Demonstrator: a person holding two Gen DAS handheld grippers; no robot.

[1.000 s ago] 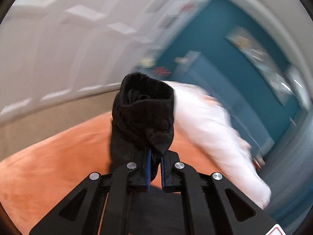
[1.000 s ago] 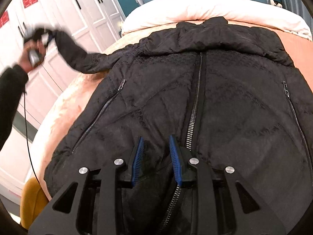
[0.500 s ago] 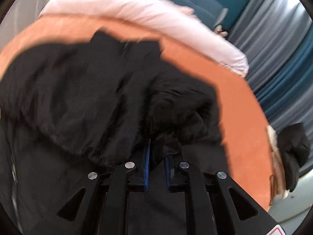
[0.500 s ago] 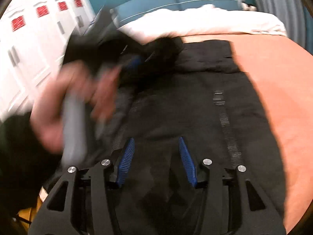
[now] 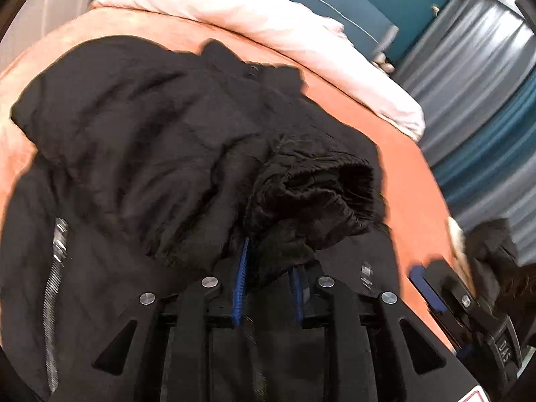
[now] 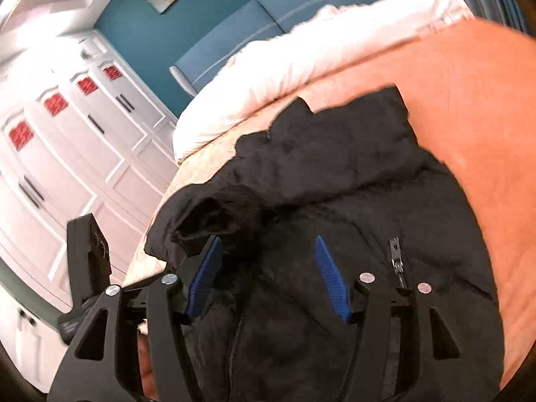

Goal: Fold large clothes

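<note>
Black jacket (image 5: 140, 154) lies spread on the orange bedspread (image 5: 412, 181) of the bed, filling centre and lower left of the left wrist view; collar end points to the upper part of the frame, toward the white duvet (image 5: 268, 23) bunched along the top. One sleeve is folded across the jacket body, its ribbed cuff (image 5: 321, 207) sitting just above the left hand-held gripper (image 5: 268, 278) at lower centre. Left hand-held gripper: jaws opening, blue pads a little apart, a fold of cuff fabric hanging down between them; can't tell if the pads are touching it, looks loose rather than pinched. Metal pocket zipper (image 5: 55, 268) visible at left edge of that view. Right hand-held gripper (image 6: 268, 271) in its own view: jaws opening, spread wide, nothing pinched, hovering over the jacket front, which shows between the pads. Cuff (image 6: 207, 217) lies just above its left pad, at centre left of that frame. Pocket zip pull (image 6: 397, 258) just right of its right pad. Main zipper (image 6: 234, 345) runs down lower centre. The right hand-held gripper also shows at the lower right edge of the left wrist view, over the bedspread beside the jacket's edge. White wardrobe doors (image 6: 67, 140) with red labels at left of right wrist view, teal wall (image 6: 140, 30) and blue headboard (image 6: 248, 33) at top, grey-blue curtains (image 5: 485, 77) at right of left wrist view. Both frames motion-blurred
</note>
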